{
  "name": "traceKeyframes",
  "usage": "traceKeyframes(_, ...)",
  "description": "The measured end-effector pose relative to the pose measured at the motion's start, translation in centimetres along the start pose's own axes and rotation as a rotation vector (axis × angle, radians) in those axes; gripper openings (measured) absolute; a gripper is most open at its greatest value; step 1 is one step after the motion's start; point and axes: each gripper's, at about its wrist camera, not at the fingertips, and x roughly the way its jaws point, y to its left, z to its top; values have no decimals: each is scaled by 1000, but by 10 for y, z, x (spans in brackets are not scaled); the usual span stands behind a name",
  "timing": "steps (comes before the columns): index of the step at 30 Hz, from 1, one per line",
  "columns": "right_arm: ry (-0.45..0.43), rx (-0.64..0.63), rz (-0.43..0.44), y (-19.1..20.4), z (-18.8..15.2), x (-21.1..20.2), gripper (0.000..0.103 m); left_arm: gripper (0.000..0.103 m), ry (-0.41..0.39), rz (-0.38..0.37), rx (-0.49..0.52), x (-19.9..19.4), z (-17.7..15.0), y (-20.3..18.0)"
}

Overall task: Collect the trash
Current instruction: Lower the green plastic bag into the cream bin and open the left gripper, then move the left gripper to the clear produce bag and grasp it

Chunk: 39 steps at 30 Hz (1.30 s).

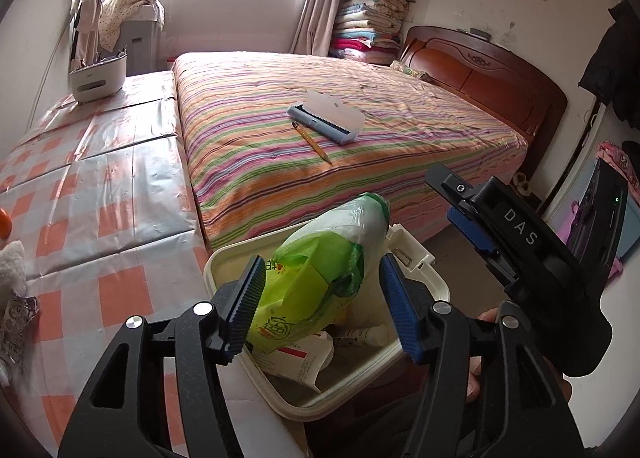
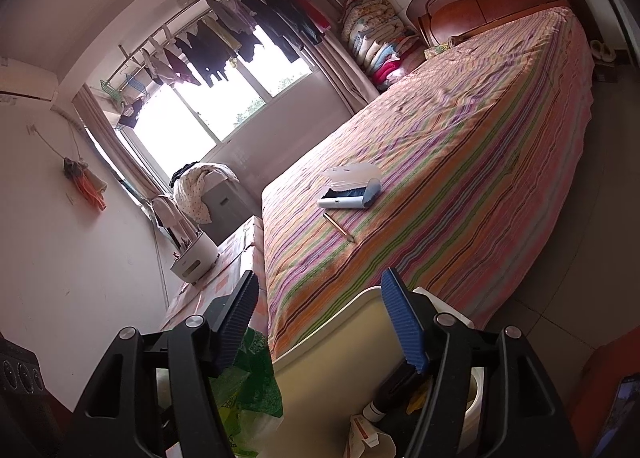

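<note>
The left gripper (image 1: 320,306) stands wide around the green bag (image 1: 316,278), which leans in the bin (image 1: 224,258). The right gripper (image 2: 324,322) is half open, empty. Best to back straight out, clear of the bag.

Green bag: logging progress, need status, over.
Both grippers open: left gripper straddles green bag, pads clear; right gripper empty. Bag standing in white bin. Nothing blocking.

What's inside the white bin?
The white bin holds a green plastic bag sticking out, a red-and-white packet and a small tube. Anything under the bag is hidden.
</note>
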Motion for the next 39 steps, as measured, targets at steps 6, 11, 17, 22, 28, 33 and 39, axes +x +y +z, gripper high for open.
traceKeyframes(6, 16, -13, 4, 3, -3, 3, 62, 86, -45, 91, 36, -17, -4, 14)
traceKeyframes(11, 34, -33, 8, 8, -6, 7, 62, 88, -45, 204, 55, -28, -13, 45)
traceKeyframes(17, 70, -86, 14, 25, -16, 15, 63, 88, -63, 272, -10, -42, -16, 83)
traceKeyframes(22, 113, -118, 27, 41, -27, 24, 66, 88, -73, 305, -47, -56, -18, 103)
traceKeyframes(28, 159, -153, 52, 61, -43, 33, 66, 88, -84, 354, -85, -75, -23, 123)
traceKeyframes(33, 201, -177, 74, 75, -55, 40, 67, 88, -100, 441, -149, -97, -30, 148)
traceKeyframes(39, 239, -215, 107, 95, -69, 45, 67, 88, -104, 542, -296, -129, -40, 200)
